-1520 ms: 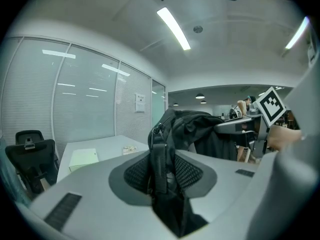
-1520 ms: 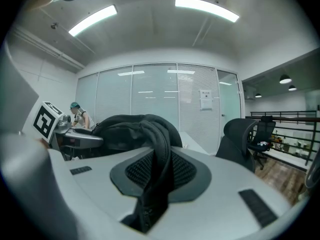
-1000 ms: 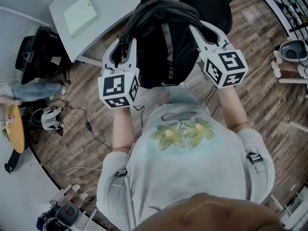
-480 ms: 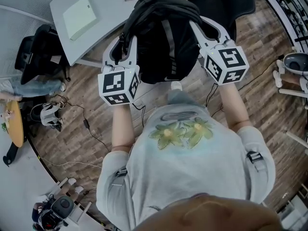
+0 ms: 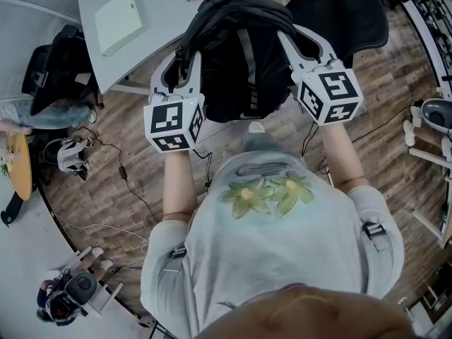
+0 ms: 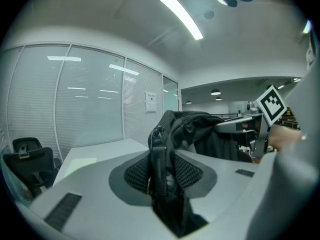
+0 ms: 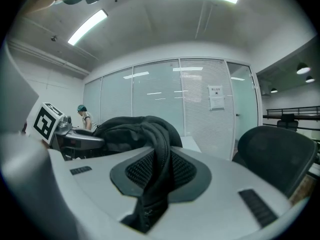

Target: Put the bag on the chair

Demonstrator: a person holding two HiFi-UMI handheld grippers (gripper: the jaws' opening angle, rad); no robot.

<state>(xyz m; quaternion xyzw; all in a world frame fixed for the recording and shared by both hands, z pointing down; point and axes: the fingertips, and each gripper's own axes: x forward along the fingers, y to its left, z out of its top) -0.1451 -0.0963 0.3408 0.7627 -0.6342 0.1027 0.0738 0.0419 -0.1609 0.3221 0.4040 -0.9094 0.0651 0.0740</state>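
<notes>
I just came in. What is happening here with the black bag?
A person is carrying a black backpack with two hand-held grippers. The left gripper is shut on a strap at one side of it, and the right gripper is shut on a fold of fabric at the other side. The backpack hangs in the air between them. The black office chair stands just beyond it, next to a grey table, and the backpack is not yet on the seat.

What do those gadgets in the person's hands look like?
The left claw and right claw are pale grey plastic, with two long prongs, dark mesh-textured pads and a white cube bearing black square markers. The person wears a pale short-sleeved T-shirt with a flower print.
</notes>
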